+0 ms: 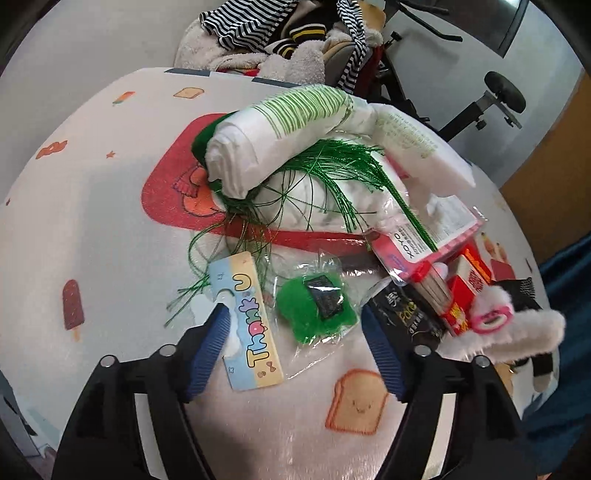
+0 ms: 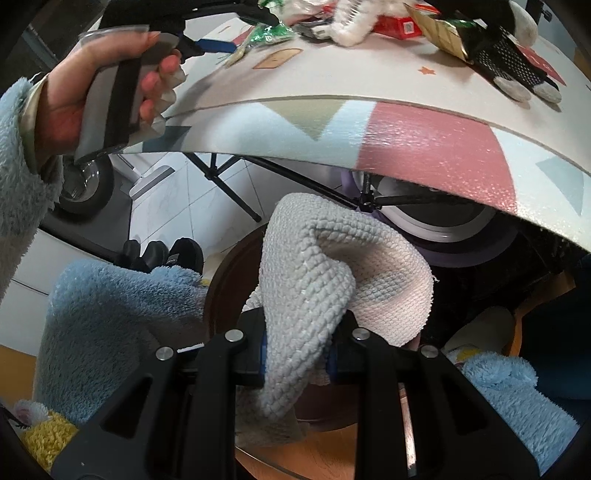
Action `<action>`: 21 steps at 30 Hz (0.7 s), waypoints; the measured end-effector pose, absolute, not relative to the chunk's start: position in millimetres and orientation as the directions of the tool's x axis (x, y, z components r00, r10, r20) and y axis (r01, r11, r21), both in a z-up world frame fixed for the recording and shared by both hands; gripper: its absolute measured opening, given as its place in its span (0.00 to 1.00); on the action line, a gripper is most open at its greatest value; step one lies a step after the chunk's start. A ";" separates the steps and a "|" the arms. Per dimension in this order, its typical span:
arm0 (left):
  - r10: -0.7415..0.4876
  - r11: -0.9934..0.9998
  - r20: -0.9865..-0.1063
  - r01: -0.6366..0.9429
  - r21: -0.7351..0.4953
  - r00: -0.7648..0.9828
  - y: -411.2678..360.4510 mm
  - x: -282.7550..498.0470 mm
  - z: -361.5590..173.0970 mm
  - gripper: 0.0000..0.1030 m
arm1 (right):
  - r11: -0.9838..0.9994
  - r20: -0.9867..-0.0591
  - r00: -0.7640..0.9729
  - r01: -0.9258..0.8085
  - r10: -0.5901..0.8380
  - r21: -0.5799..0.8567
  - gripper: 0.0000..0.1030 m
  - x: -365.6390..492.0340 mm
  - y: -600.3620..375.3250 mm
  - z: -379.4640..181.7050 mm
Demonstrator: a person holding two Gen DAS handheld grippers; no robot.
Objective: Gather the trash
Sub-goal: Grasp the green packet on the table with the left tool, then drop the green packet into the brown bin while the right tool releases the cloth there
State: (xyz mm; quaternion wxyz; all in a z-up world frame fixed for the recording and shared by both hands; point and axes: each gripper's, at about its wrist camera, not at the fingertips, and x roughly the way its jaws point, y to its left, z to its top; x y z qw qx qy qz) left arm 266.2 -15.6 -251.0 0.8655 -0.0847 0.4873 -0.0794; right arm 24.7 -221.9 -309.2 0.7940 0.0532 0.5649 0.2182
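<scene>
My left gripper is open just above the table. Between its fingers lie a "Thank U" card and a clear bag with a green pompom. Behind them lie green tinsel strands, a rolled white plastic bag, a pink packet and a red box. My right gripper is below the table edge, shut on a grey knitted cloth that hangs over a dark round bin.
A black wrapper and a fluffy white and black toy lie at the right. Clothes are piled behind the table. In the right wrist view the table edge is overhead, with blue fleece at the left.
</scene>
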 end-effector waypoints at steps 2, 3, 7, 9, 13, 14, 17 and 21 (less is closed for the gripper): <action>-0.231 0.972 -0.825 0.082 -0.221 0.516 -18.0 265.9 -250.0 0.34 | 0.901 -0.876 0.266 -0.281 0.403 0.330 0.24 25.7 -222.7 -309.8; -0.233 0.972 -0.828 0.097 -0.214 0.510 -19.3 264.4 -249.5 0.30 | 0.902 -0.876 0.266 -0.278 0.403 0.331 0.24 26.0 -223.0 -309.9; -0.239 0.970 -0.827 0.154 -0.186 0.508 -21.0 246.9 -246.5 0.24 | 0.900 -0.872 0.270 -0.278 0.408 0.335 0.24 25.8 -222.4 -309.6; -0.261 0.964 -0.825 0.170 -0.202 0.501 -15.7 233.6 -246.1 0.22 | 0.899 -0.870 0.272 -0.280 0.410 0.336 0.24 24.4 -223.2 -308.9; -0.317 0.948 -0.815 0.181 -0.261 0.484 -1.3 197.0 -239.4 0.22 | 0.896 -0.866 0.279 -0.289 0.415 0.336 0.24 20.3 -223.0 -304.8; -0.328 0.944 -0.810 0.188 -0.270 0.486 0.3 187.1 -236.7 0.22 | 0.896 -0.865 0.282 -0.290 0.415 0.335 0.24 19.3 -222.9 -303.6; -0.378 0.925 -0.793 0.226 -0.305 0.478 3.8 148.6 -228.2 0.22 | 0.896 -0.861 0.292 -0.294 0.417 0.334 0.24 15.4 -223.0 -299.6; -0.488 0.870 -0.755 0.312 -0.381 0.439 5.7 91.3 -229.6 0.22 | 0.899 -0.861 0.301 -0.294 0.410 0.325 0.24 9.8 -223.8 -294.5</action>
